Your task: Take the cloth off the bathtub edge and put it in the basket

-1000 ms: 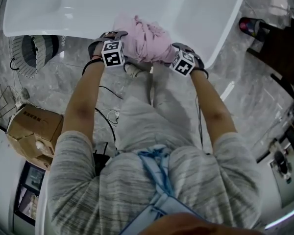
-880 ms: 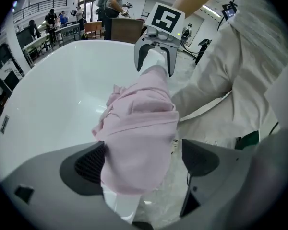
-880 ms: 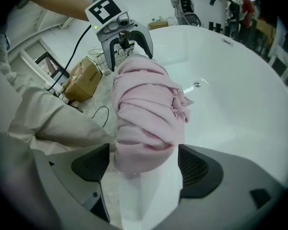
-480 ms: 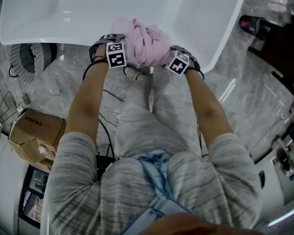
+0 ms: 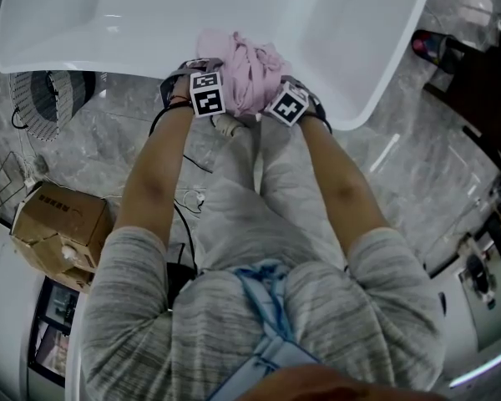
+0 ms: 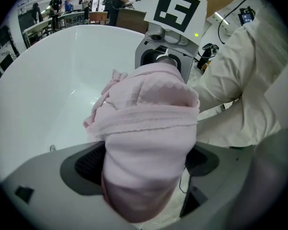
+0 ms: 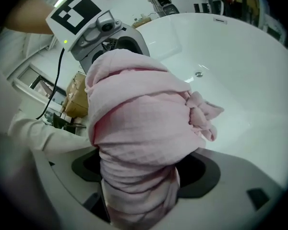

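A bunched pink cloth [image 5: 244, 72] is squeezed between my two grippers at the near edge of the white bathtub [image 5: 108, 44]. My left gripper [image 5: 209, 78] is shut on the cloth's left end, and the pink fabric [image 6: 146, 143] fills the space between its jaws. From the other side my right gripper [image 5: 271, 90] is shut on the right end, where the cloth [image 7: 139, 147] bulges out of its jaws. The two grippers face each other across the bundle. A dark mesh basket [image 5: 54, 94] stands on the floor to the left, under the tub's edge.
A cardboard box [image 5: 54, 224] sits on the marble floor at the left. Cables [image 5: 188, 199] trail beside my legs. Dark furniture [image 5: 476, 73] stands at the right. Several people [image 6: 67, 4] are far off behind the tub.
Both grippers have drawn closer together, pressing the cloth into a tighter bundle. The right one slid left toward the left one.
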